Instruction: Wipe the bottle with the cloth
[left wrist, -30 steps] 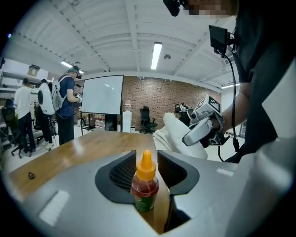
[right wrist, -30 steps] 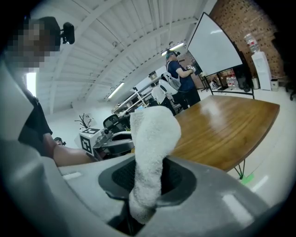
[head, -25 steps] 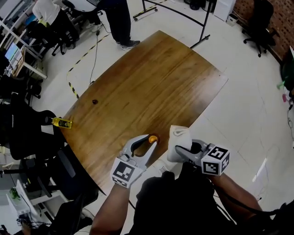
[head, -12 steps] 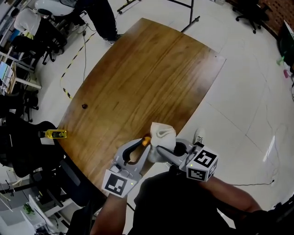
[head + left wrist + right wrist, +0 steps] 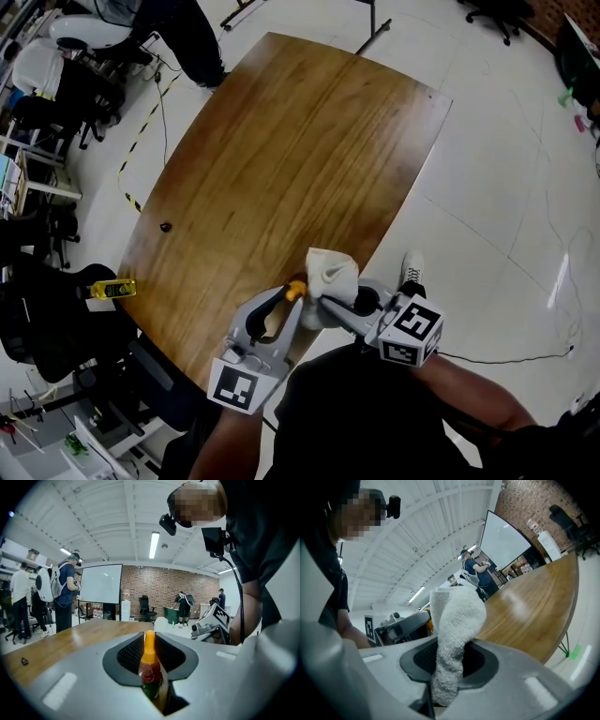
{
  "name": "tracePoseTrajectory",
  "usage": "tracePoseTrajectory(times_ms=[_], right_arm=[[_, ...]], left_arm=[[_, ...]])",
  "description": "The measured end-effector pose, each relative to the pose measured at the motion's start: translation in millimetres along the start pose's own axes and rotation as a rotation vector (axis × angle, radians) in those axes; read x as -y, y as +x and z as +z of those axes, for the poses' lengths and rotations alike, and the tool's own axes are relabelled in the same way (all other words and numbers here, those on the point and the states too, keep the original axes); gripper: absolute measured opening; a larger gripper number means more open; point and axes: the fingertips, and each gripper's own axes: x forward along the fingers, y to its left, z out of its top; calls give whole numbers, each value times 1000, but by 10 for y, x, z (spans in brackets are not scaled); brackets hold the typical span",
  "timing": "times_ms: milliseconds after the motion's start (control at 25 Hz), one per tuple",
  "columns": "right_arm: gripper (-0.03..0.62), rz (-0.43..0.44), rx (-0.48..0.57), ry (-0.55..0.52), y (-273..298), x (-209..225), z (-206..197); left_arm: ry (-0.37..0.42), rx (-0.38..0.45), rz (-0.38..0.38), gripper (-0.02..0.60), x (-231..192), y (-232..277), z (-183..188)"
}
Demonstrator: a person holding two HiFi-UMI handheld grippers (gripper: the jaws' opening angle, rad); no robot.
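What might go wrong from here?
The left claw pinches the bottle low, neck sticking out: a sideways push from the cloth may twist it loose. It is held near the table edge, so a drop may reach the floor. The right claw grips only the cloth's end; it may slip.

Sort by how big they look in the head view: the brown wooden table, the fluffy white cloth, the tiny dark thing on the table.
1. brown wooden table
2. fluffy white cloth (it is nearer the camera)
3. tiny dark thing

Head view looks steeply down; both gripper views share the table (image 5: pixel 300 150).
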Motion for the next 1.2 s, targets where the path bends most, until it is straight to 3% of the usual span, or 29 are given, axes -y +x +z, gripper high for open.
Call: tracePoseTrajectory(times_ms=[520, 1000, 1200], right_arm=[[78, -72, -82, 29, 20, 301, -412], [77, -188, -421, -64, 94, 635, -654], [77, -198, -538, -166, 65, 634, -632]], left_arm=[[-25, 7, -5, 83, -3, 15, -19], [-15, 14, -18, 81, 12, 21, -51], [-8, 16, -16, 81, 22, 24, -55]])
